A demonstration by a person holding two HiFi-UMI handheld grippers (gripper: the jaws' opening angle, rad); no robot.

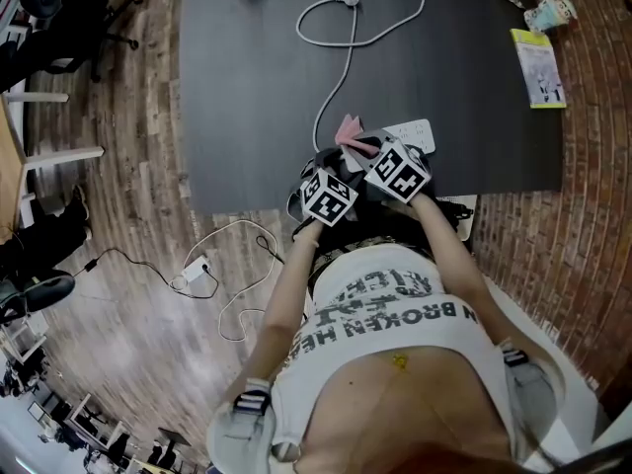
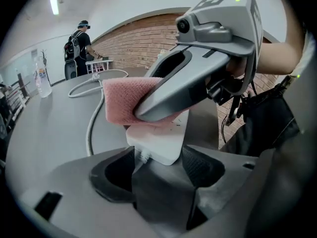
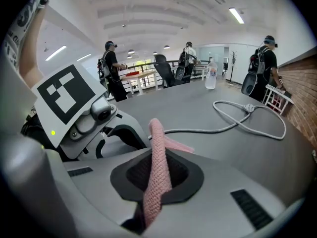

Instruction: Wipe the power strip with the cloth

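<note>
- Plainly, my left gripper stands released, its jaws wide apart. Its own view shows the near end of the power strip lying between them, with neither pad pressing on it.
- My right gripper is clenched on the cloth. Its own view shows the fabric standing up between the closed jaws as a narrow pink band. The left gripper view shows the same cloth as a broad flap over the strip's far part, under the right gripper's nose.
- Only the head view gives the whole layout. The strip lies by the near edge of the table, with both grippers crowded over it. Its cable runs away from the strip in a loop to a plug.
- The strip is smooth white plastic with rounded corners, and the cloth is a coarse, waffle-like knit. The table is matt dark grey, and the cable is round and white.
- A clear bottle stands far beyond the strip. A yellow-green booklet lies well apart from the strip, off to its right in the head view.
- From the head, the grippers cover most of the strip and hide both sets of jaws. In the left gripper view the strip's far part is under the cloth, and I cannot make out its sockets.
</note>
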